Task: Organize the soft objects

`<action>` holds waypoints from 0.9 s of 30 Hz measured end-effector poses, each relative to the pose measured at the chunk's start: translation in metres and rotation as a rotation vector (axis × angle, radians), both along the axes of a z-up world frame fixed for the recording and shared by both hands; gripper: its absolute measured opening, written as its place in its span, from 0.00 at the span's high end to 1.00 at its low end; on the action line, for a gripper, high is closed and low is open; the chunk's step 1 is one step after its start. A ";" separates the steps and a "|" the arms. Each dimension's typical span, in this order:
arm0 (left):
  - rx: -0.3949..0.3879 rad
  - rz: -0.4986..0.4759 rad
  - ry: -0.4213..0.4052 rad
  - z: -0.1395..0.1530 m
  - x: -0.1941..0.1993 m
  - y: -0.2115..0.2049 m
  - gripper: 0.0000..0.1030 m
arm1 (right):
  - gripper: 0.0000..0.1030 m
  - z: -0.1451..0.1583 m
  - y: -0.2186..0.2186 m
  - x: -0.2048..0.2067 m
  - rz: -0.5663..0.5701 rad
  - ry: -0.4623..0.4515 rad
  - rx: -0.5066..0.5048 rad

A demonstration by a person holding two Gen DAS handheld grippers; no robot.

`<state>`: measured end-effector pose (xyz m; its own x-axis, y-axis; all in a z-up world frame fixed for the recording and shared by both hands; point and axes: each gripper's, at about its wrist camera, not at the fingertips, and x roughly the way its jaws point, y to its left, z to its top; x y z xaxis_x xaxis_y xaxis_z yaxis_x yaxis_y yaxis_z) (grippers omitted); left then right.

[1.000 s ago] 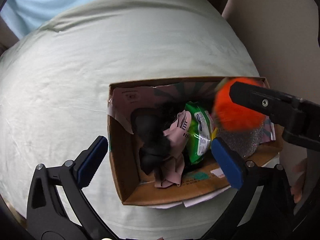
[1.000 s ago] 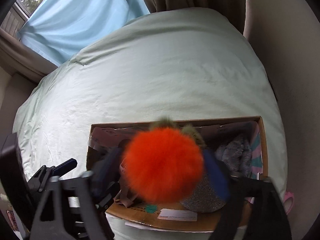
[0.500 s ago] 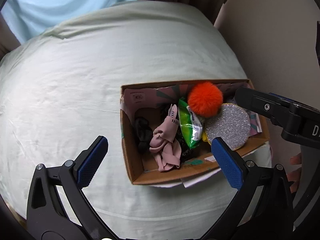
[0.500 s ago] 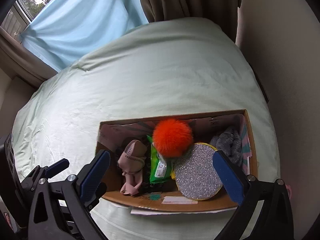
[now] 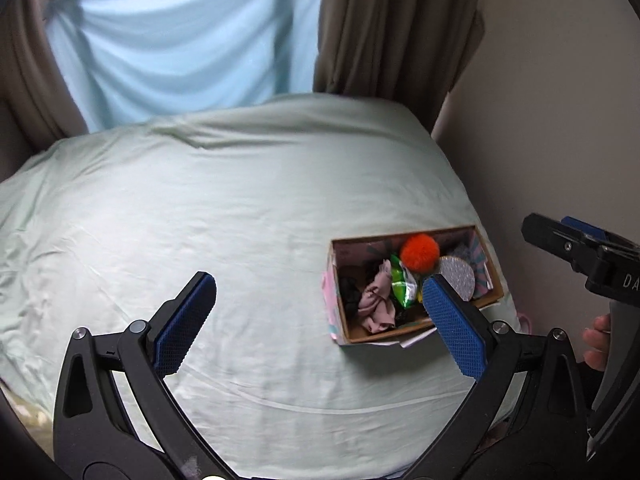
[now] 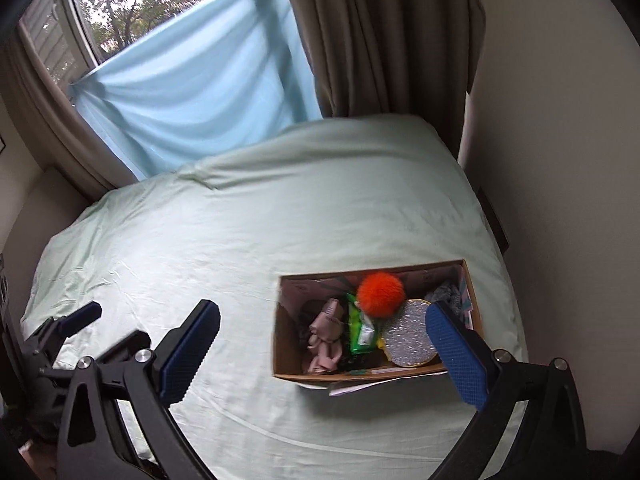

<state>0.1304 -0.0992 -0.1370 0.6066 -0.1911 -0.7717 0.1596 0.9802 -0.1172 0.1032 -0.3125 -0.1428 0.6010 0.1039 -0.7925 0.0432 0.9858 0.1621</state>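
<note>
A cardboard box (image 5: 340, 312) (image 6: 284, 344) sits on the pale green bed at the right. In it lie an orange pompom (image 5: 420, 253) (image 6: 380, 294), a silver glitter disc (image 5: 458, 278) (image 6: 412, 338), a green packet (image 5: 404, 286) (image 6: 360, 330), a pink cloth (image 5: 376, 300) (image 6: 326, 334) and a black item (image 5: 350, 294). My left gripper (image 5: 320, 324) is open and empty, held high, back from the box. My right gripper (image 6: 324, 352) is open and empty above the box's near side; it also shows at the right edge of the left wrist view (image 5: 580, 252).
The bed sheet (image 5: 200, 220) (image 6: 200, 240) spreads wide to the left of the box. A wall (image 6: 560, 160) runs close along the bed's right side. Brown curtains (image 6: 380, 40) and a light blue cloth (image 6: 200, 100) hang at the window behind the bed.
The right gripper opened and let the orange pompom drop into the box. Both grippers then pulled up and back, so the box looks smaller and the window has come into view.
</note>
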 end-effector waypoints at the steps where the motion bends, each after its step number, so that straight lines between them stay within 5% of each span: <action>1: 0.002 0.016 -0.026 0.013 -0.005 0.011 0.00 | 0.01 0.009 0.007 -0.005 -0.002 -0.016 0.000; 12: 0.008 0.157 -0.232 0.092 -0.060 0.106 0.00 | 0.01 0.075 0.097 -0.047 0.084 -0.152 -0.082; 27: 0.024 0.166 -0.323 0.094 -0.101 0.124 0.00 | 0.01 0.092 0.119 -0.082 0.026 -0.272 -0.179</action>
